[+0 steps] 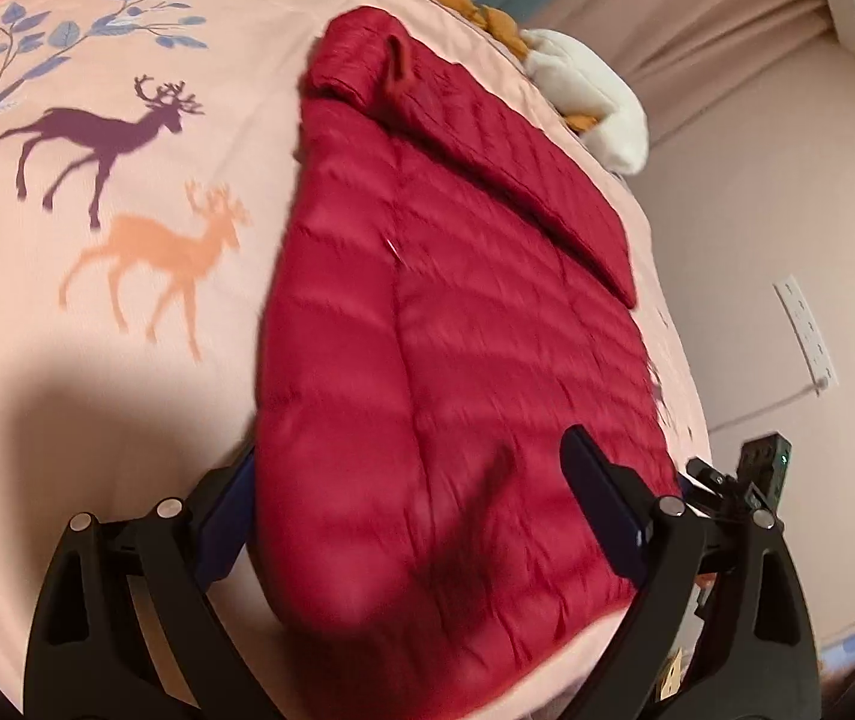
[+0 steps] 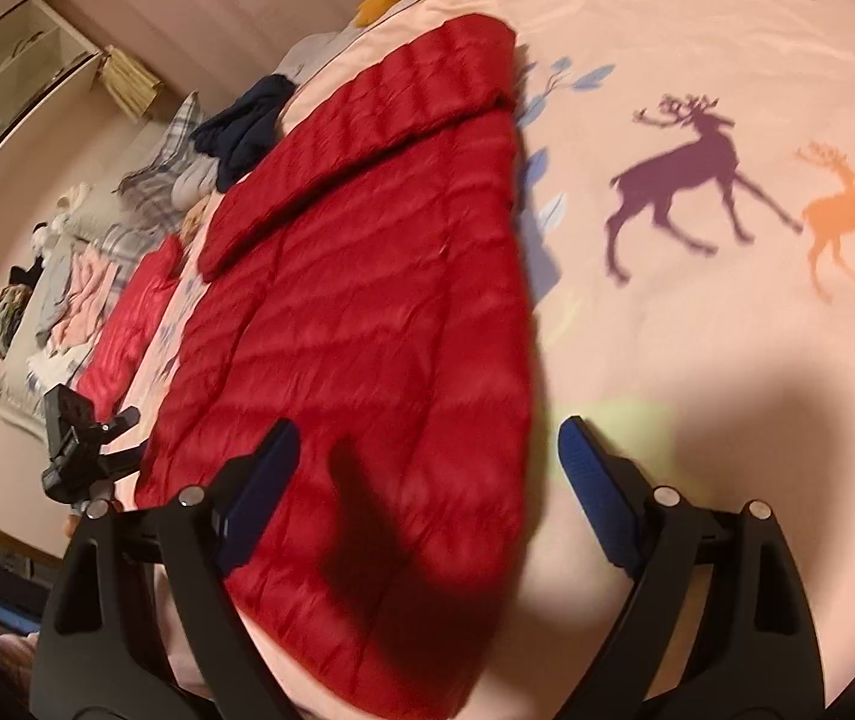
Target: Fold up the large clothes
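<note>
- Two views look along a red quilted jacket [image 1: 445, 312] that lies spread flat on a pink bedspread [image 1: 127, 390] printed with deer and blue leaves.
- Nearest, the left hand-held gripper [image 1: 409, 480] has its fingers spread wide apart, holding nothing. Its left finger is partly hidden behind the jacket's near edge, and its right finger [image 1: 601, 504] shows over the red fabric near the hem.
- The right hand-held gripper [image 2: 427, 474] is likewise spread wide and holds nothing. One blue-padded finger [image 2: 259, 480] shows over the jacket, the other [image 2: 601, 492] over bare bedspread just beside the jacket's edge.
- Dark shadows fall across the jacket's near end and the bedspread beside it.
- Midway, one sleeve [image 1: 523, 162] is folded in diagonally across the jacket's body.
- A purple deer [image 1: 91, 138] and an orange deer [image 1: 169, 264] are printed on the cover beside the jacket.
- Farther on, the jacket's collar end [image 1: 361, 54] reaches toward the head of the bed.
- Beyond it, in the right wrist view, lie a dark navy garment [image 2: 247, 126], a plaid cloth [image 2: 157, 174], and a second red quilted piece [image 2: 133, 318] near the bed's edge.
- Farthest in the left wrist view, a white and orange plush toy [image 1: 583, 90] rests at the edge of the bed.
</note>
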A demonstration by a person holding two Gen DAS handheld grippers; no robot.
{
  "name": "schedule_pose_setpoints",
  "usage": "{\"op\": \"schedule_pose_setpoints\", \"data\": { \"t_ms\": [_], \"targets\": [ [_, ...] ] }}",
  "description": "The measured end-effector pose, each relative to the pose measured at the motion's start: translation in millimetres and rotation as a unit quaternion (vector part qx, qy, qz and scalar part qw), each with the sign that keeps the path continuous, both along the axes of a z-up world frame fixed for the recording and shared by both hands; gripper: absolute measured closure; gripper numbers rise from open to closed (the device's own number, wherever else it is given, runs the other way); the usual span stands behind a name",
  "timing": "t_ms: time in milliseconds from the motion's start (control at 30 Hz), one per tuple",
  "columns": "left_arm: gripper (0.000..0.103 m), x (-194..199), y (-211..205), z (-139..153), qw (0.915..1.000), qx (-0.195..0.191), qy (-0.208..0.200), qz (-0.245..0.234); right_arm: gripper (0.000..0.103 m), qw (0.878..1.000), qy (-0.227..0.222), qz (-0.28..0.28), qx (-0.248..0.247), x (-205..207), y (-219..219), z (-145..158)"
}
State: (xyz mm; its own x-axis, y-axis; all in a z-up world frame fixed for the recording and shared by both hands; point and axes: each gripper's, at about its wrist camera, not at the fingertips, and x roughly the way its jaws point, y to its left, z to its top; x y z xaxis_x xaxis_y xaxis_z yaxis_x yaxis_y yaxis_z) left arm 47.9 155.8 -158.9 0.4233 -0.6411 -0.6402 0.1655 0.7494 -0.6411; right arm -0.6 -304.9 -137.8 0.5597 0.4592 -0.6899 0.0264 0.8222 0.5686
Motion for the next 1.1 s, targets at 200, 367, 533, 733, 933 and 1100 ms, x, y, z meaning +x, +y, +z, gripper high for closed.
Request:
{"op": "schedule_pose_setpoints", "data": {
  "t_ms": [200, 367, 533, 733, 933, 1100],
  "targets": [
    [0.009, -26, -5, 2, 0.9997, -0.002, 0.002, -0.026, 0.013, 0.999, 0.006, 0.022, 0.024, -16, 13, -1],
    [0.009, -31, -18, 2, 0.9992, -0.003, -0.003, -0.039, 0.012, 0.999, 0.006, 0.035, 0.023, -8, 27, -2],
    [0.009, -19, -36, 3, 0.9988, -0.016, -0.011, -0.046, 0.012, 0.999, -0.001, 0.039, 0.035, 9, 39, -3],
    [0.016, -10, -49, 11, 0.9989, -0.014, -0.021, -0.041, 0.018, 0.998, -0.006, 0.035, 0.049, 20, 43, -2],
    [0.048, -22, -51, 22, 0.9975, 0.043, -0.041, -0.039, 0.036, 0.998, -0.002, 0.036, 0.047, 12, 39, -1],
    [0.070, -28, -48, 21, 0.9970, 0.054, -0.041, -0.039, 0.059, 0.999, -0.002, 0.035, 0.041, 8, 38, -4]
  ]
}}
